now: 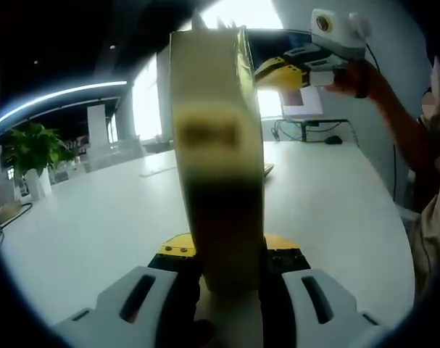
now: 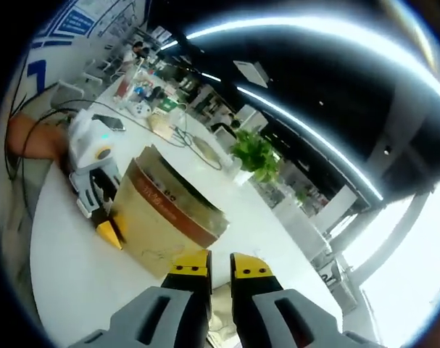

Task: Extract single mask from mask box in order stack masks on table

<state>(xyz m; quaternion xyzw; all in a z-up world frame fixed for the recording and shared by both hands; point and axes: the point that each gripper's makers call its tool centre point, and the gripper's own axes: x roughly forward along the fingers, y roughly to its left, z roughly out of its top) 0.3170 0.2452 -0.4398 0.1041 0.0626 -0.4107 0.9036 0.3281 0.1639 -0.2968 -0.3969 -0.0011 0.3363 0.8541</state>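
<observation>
Mask box (image 1: 218,167), tan, stands clamped upright between the left gripper (image 1: 227,272) jaws, lifted above the white table (image 1: 96,225). Right gripper view: same box (image 2: 169,214) held at its left end by the left gripper (image 2: 96,192). Right gripper (image 2: 220,272), yellow-tipped jaws nearly together with a narrow gap, sits just before the box's near edge; whether it pinches a mask, cannot tell. Potted plant (image 2: 256,156) stands beyond on the table.

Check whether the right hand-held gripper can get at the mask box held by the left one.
Probably yes: the right hand-held gripper hangs just off the mask box, nothing between; left hand-held gripper grips its far side.
</observation>
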